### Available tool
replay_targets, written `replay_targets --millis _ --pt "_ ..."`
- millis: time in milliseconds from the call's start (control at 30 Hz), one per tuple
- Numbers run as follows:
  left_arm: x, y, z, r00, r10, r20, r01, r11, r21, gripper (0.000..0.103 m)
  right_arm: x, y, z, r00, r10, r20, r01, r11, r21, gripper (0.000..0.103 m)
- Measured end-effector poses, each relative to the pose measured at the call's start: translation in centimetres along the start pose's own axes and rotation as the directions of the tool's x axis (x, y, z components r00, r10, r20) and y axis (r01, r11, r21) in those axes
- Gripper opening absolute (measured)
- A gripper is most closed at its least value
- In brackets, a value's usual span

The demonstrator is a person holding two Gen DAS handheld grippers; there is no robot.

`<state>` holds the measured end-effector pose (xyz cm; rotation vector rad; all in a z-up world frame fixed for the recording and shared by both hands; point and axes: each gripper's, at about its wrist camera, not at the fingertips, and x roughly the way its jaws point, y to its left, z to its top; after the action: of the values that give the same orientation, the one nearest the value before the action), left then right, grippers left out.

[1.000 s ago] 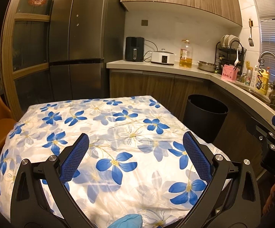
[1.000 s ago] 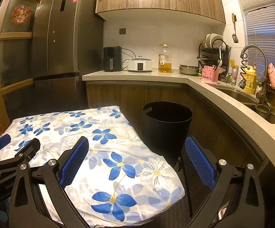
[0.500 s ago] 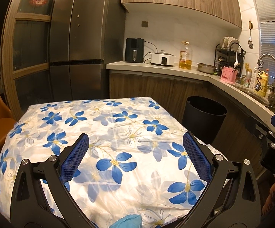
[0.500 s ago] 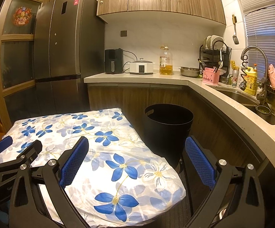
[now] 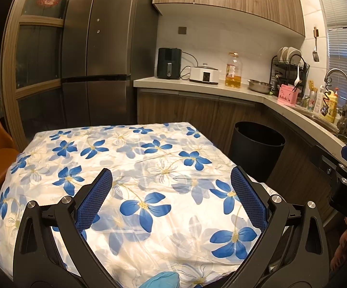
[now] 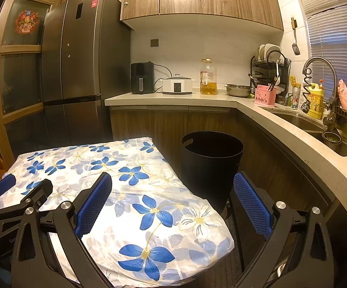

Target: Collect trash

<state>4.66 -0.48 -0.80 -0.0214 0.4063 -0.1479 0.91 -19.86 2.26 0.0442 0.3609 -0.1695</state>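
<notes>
1. The left gripper (image 5: 171, 189) is hovering over the table (image 5: 135, 158) with its jaws spread wide and nothing between them, which reads as readiness to take something, not as carrying.
2. The right gripper (image 6: 173, 192) is hanging over the table's near right corner, jaws equally wide and empty, and is pointing toward the bin (image 6: 211, 165); it is likely sitting on that side because the bin is there.
3. The bin is standing on the floor just beside the table's right edge, in front of the cabinets (image 6: 171, 122), its mouth open, so a drop from the table would need only a short carry.
4. No trash is showing on the cloth (image 5: 101, 144) in either view; its floral top is looking bare. A blue lump (image 5: 161, 280) is peeking in at the bottom edge of the left view, too cut off to identify.
5. The bin's inside is dark, so I cannot tell what it holds.
6. Judging from this, the task is either just starting or already finishing; the wide jaws and level pose suit both.
</notes>
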Motion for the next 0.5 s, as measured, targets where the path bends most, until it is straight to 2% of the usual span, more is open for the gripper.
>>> replay_targets --millis 500 --pt "-0.11 -0.4 0.06 1.0 -0.006 0.002 0.006 1.0 0.003 0.097 -0.11 -0.03 0.05 1.0 -0.001 0.004 0.001 1.0 0.003 0.097"
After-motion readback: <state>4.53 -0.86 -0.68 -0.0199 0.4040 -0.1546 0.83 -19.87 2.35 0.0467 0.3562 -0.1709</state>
